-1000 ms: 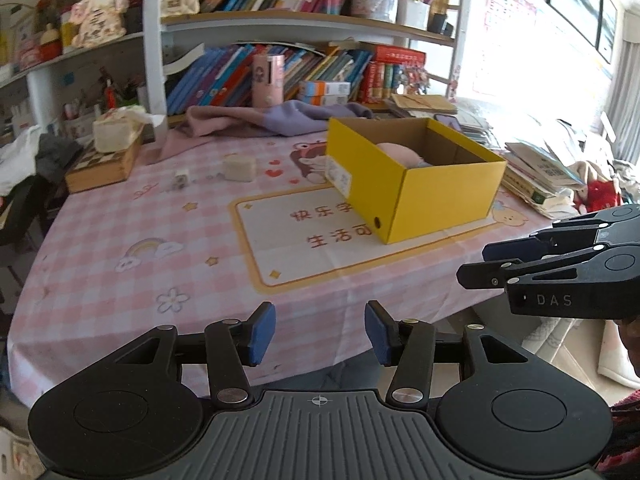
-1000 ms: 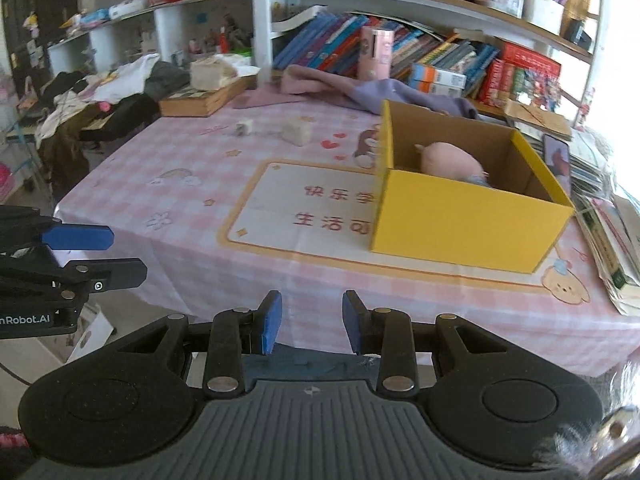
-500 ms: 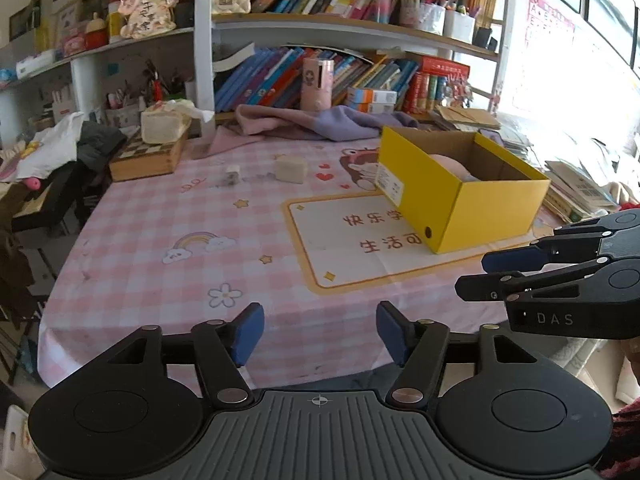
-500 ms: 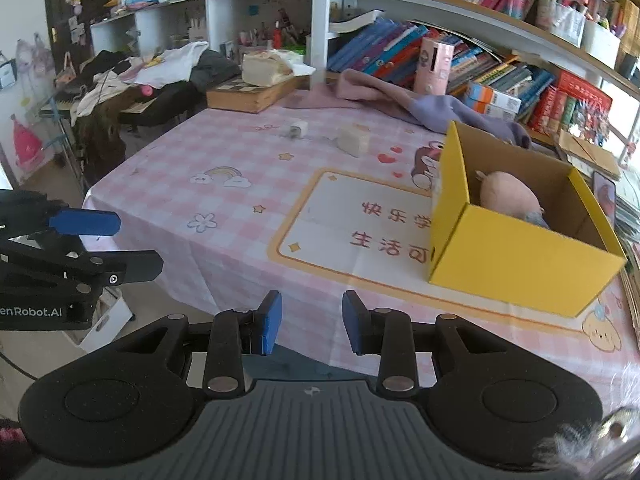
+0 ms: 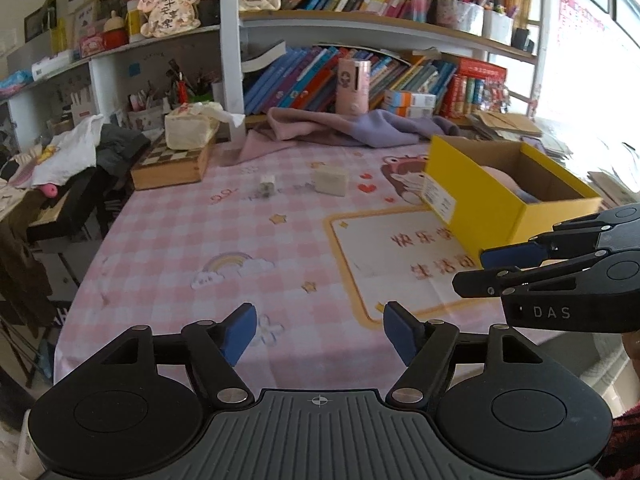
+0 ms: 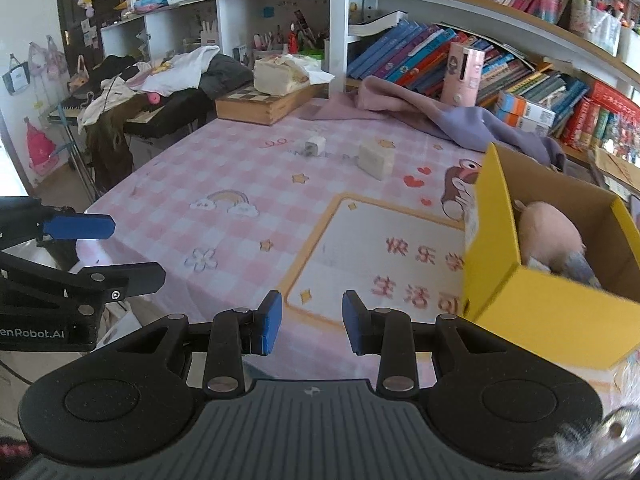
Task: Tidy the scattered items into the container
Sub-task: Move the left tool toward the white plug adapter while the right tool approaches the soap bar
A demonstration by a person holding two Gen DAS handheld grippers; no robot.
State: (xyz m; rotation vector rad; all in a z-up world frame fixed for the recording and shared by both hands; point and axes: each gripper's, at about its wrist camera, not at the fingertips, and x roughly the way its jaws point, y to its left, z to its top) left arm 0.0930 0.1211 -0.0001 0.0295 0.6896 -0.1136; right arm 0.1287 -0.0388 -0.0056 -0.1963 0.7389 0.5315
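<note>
A yellow cardboard box point(image 5: 492, 208) stands on the pink checked tablecloth point(image 5: 180, 240) at the right, with a pink plush toy point(image 6: 550, 236) inside. A cream block point(image 5: 330, 181) and a small white charger plug point(image 5: 267, 184) lie on the far part of the table; both also show in the right wrist view, the block point(image 6: 375, 159) and the plug point(image 6: 314, 146). My left gripper point(image 5: 319, 330) is open and empty over the near table edge. My right gripper point(image 6: 311, 322) is open and empty, left of the box.
A wooden chess box point(image 5: 172, 166) with a tissue pack on it sits at the far left. A purple cloth point(image 5: 360, 130) lies along the back before bookshelves. A clothes-covered rack point(image 6: 132, 92) stands left of the table. Books are stacked right of the box.
Both grippers have swung left and moved closer to the table, so the box now sits further right in both views. The left jaws have opened wider. Nothing on the table has moved.
</note>
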